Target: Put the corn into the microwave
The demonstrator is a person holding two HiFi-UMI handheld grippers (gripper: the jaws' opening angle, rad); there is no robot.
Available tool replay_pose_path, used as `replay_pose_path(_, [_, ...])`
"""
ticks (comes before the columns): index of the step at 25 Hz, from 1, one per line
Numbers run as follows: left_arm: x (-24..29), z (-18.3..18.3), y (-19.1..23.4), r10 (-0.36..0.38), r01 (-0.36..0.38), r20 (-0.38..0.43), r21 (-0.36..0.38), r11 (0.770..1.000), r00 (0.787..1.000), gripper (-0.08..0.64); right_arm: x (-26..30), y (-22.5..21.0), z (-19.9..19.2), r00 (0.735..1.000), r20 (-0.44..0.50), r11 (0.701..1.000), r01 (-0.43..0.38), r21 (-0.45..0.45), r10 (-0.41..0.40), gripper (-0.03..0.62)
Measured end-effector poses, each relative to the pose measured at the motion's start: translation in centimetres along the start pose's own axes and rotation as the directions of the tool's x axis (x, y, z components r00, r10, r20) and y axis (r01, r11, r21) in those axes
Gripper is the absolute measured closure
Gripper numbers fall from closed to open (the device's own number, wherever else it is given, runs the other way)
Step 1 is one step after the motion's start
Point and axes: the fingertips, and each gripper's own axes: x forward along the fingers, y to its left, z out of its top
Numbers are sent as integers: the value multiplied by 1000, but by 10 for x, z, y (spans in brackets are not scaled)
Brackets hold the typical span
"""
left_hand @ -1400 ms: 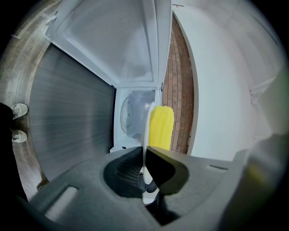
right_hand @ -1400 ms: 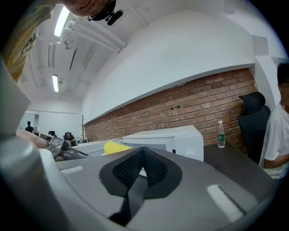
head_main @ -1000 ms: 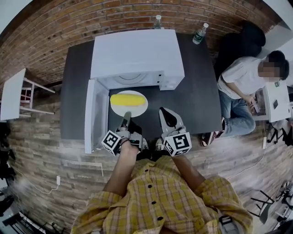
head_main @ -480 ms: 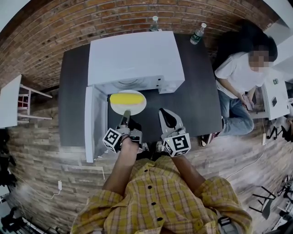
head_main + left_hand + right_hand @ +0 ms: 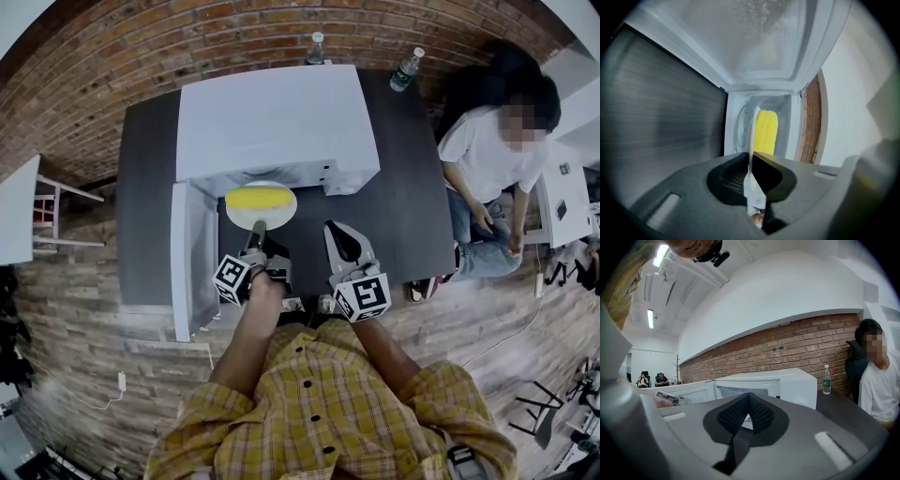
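A yellow corn cob (image 5: 258, 198) lies on a white plate (image 5: 281, 217) at the mouth of the open white microwave (image 5: 277, 117), partly under its front edge. My left gripper (image 5: 256, 232) is shut on the plate's near rim. In the left gripper view the plate (image 5: 752, 136) shows edge-on between the shut jaws of that gripper (image 5: 751, 164), and the corn (image 5: 766, 131) lies beyond, inside the white cavity. My right gripper (image 5: 337, 232) hovers over the dark table to the right, shut and empty. From the right gripper view its jaws (image 5: 749, 399) point at the microwave (image 5: 783, 383).
The microwave door (image 5: 192, 258) stands swung open at the left, close to my left gripper. Two water bottles (image 5: 409, 67) stand behind the microwave. A person (image 5: 487, 159) sits beside the dark table (image 5: 403, 206) at the right. A brick wall lies beyond.
The left gripper has pushed the plate with the corn away from me, toward and partly into the microwave opening. The right gripper has stayed about where it was.
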Motion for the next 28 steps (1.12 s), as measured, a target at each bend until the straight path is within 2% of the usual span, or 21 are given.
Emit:
replay_pose_path(19, [56, 12, 21, 67, -68, 39, 34, 997, 997, 531, 14, -6, -16, 999, -33, 1000, -4, 30, 5, 589])
replay_pose_path(28, [79, 13, 29, 92, -94, 45, 32, 995, 995, 530, 16, -19, -18, 999, -40, 999, 18, 26, -17, 589])
